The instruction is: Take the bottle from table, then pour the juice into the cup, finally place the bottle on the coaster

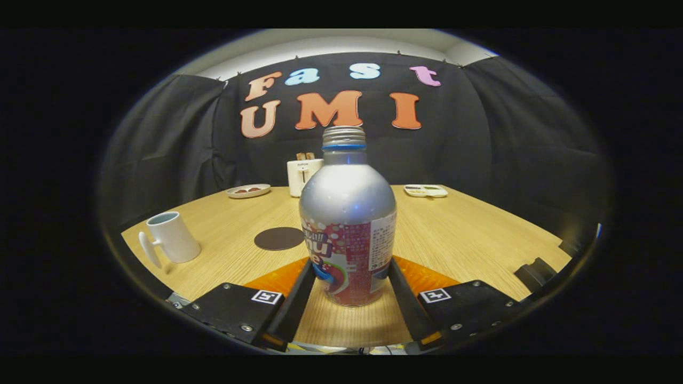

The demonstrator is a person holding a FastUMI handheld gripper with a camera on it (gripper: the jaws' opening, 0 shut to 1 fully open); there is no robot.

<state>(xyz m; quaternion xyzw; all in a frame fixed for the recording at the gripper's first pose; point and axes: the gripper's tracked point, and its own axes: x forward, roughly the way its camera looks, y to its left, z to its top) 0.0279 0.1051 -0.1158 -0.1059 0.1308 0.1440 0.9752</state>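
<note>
A silver bottle (348,213) with a red label and a silver screw cap stands upright on the wooden table (469,234), right between my fingers. My gripper (349,266) is closed on it, one finger (299,298) against each side of the label near the base. The bottle's bottom looks level with the tabletop; I cannot tell whether it is lifted. A dark round coaster (278,238) lies just beyond my left finger. A white cup (172,236) with its handle toward me stands further left, near the table's edge.
At the back of the table stand a white toaster (303,176) with bread in it, a small plate (248,190) with brown pieces to its left, and a white tray (425,190) on the right. Dark blocks (536,273) sit at the right edge.
</note>
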